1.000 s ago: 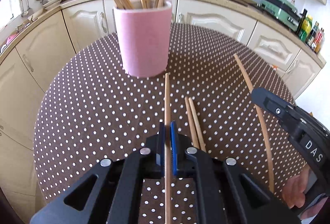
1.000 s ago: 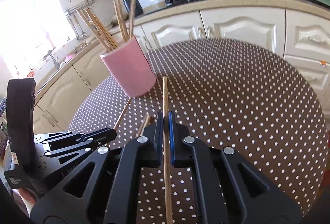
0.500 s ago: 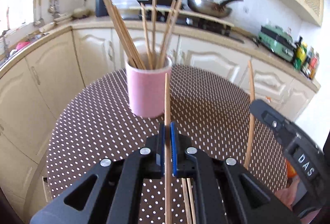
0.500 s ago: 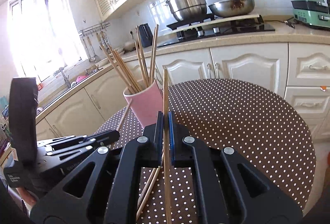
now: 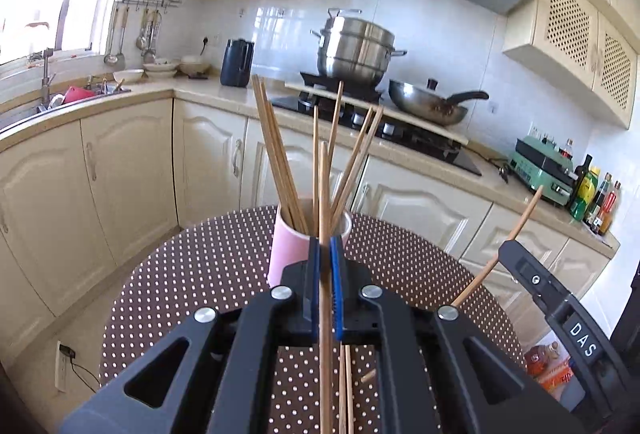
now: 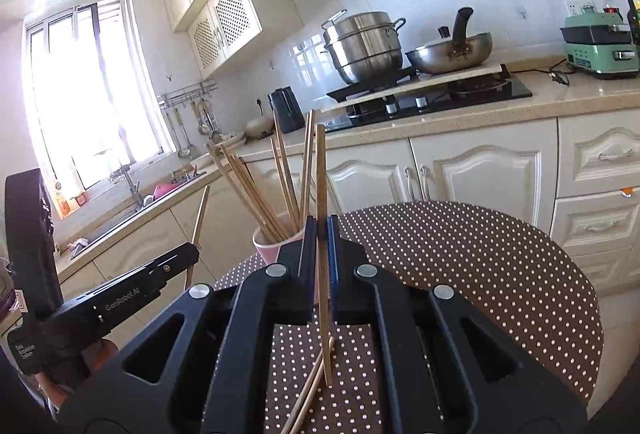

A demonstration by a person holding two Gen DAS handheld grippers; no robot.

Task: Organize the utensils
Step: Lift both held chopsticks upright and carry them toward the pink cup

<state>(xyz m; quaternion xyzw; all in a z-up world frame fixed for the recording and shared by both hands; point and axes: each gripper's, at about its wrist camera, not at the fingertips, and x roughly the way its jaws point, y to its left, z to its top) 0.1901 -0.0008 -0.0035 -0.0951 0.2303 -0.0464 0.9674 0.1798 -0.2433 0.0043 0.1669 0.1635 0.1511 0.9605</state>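
Note:
A pink cup (image 5: 287, 250) holding several wooden chopsticks stands on the round brown dotted table (image 5: 192, 274). My left gripper (image 5: 325, 244) is shut on one chopstick (image 5: 323, 186), raised above the table with its tip in front of the cup. My right gripper (image 6: 321, 224) is shut on another chopstick (image 6: 320, 174), also lifted, with the cup (image 6: 270, 246) just behind and to its left. Each view shows the other gripper to the side: the right one (image 5: 560, 310), the left one (image 6: 140, 286). Two loose chopsticks (image 6: 314, 386) lie on the table under the grippers.
Cream cabinets and a counter curve behind the table (image 6: 500, 266). On the hob stand a steel steamer pot (image 5: 354, 50) and a wok (image 5: 428, 106). A dark kettle (image 5: 237, 63), a sink at the left, a green appliance (image 5: 544, 166) and bottles are on the counter.
Both grippers have risen and tipped up toward level, each lifting its chopstick off the table. The cup now sits lower in both views, and the two loose chopsticks stay on the table.

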